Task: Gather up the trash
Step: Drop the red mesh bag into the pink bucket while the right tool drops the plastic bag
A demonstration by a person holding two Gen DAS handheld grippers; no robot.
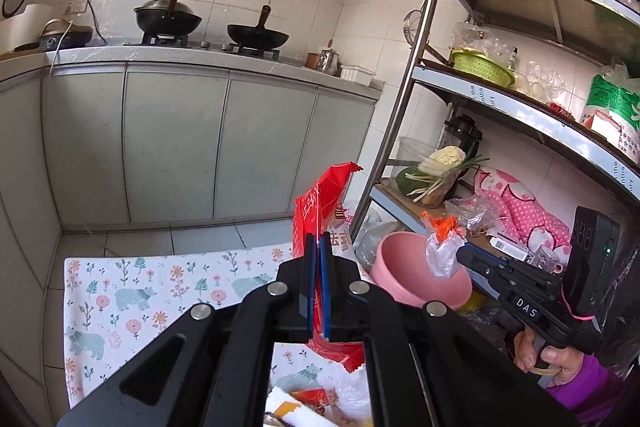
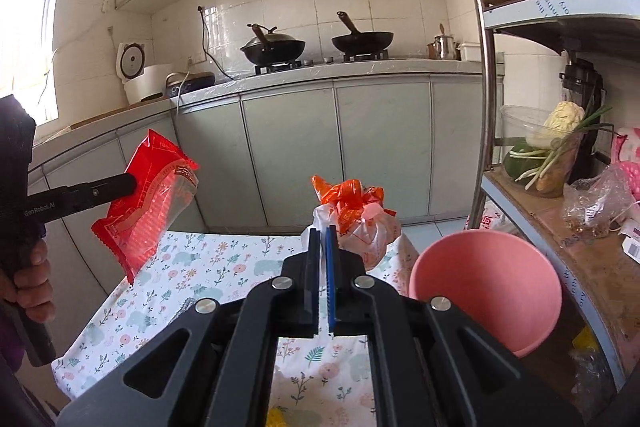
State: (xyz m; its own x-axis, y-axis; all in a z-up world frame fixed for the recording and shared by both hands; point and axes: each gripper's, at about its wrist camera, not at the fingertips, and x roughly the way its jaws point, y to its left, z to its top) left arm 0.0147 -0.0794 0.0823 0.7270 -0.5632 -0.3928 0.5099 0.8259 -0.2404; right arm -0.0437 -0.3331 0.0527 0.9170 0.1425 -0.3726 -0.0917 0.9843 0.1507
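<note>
Left tongs: my left tongs (image 1: 319, 247) are clamped on a red snack wrapper (image 1: 320, 199), which hangs clear above the surface (image 1: 160, 291).
Right tongs: my right tongs (image 2: 323, 239) are pinched tight on a crumpled clear bag with orange print (image 2: 356, 223); the bag sits bunched at the tips, off the cloth.
Done so far: I judge two pieces of trash are picked up, one in each hand, both lifted.
Still to do: neither piece is dropped anywhere yet. More litter lies at the near edge of the cloth, under my left tongs (image 1: 316, 399): plastic film and printed scraps, too cut off to name.
Where it goes: no bin shows in either view. The pink bowl (image 2: 484, 283) stands just beside the cloth on the right, mouth toward me; I cannot tell if it is the target.
Around: a metal rack (image 1: 400, 107) with vegetables (image 1: 440, 167), bags and a green basket (image 1: 482, 67) on my right; two woks (image 2: 316, 45) on the stove behind.
In the way: the rack's upright post stands near the bowl, and my two hands are close together, so swinging either load risks a brush.
</note>
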